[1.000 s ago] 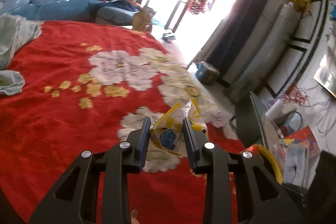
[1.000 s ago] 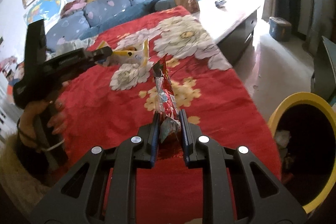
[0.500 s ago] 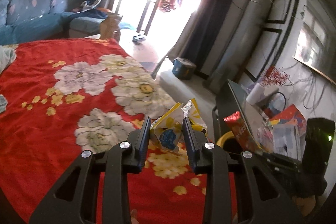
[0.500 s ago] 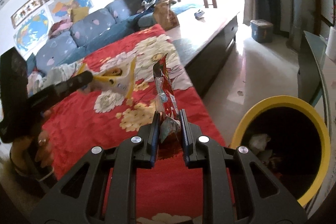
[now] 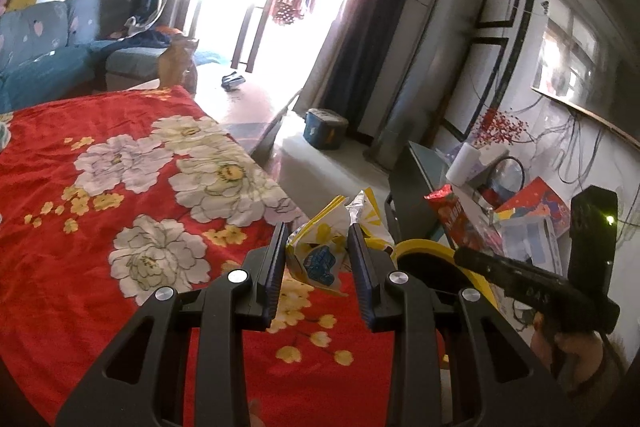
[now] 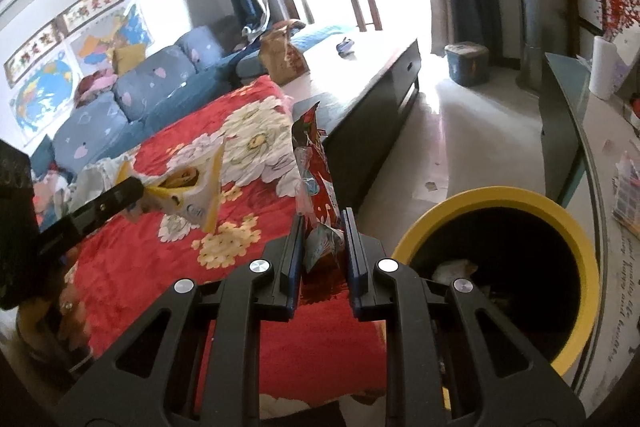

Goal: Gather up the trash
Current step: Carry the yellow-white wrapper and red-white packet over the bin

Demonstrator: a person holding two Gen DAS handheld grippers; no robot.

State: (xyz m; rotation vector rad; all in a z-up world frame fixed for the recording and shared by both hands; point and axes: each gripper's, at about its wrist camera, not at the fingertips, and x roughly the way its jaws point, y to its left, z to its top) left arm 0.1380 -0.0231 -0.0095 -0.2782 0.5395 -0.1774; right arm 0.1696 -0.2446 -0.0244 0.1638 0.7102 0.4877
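My left gripper [image 5: 318,233] is shut on a crumpled yellow and white snack bag [image 5: 324,251], held over the right edge of the red flowered blanket [image 5: 80,267]. In the right wrist view that yellow bag [image 6: 192,195] hangs at the left. My right gripper [image 6: 322,223] is shut on a red snack wrapper [image 6: 316,179] that stands up between its pads. The same red wrapper [image 5: 448,211] shows at the right of the left wrist view. A yellow-rimmed bin [image 6: 500,199] with a dark inside stands just right of the right gripper; some trash lies inside it.
A blue sofa [image 6: 120,103] stands behind the blanket. A dark low table [image 6: 380,83] with a brown bag runs towards the bright glass door. A glass-topped stand [image 6: 568,99] with a paper roll lies to the right, and a blue box [image 6: 466,63] sits on the floor.
Both grippers have swung right, off the middle of the blanket towards its edge. The yellow-rimmed bin has come closer and larger in both views. Both bags stay gripped.
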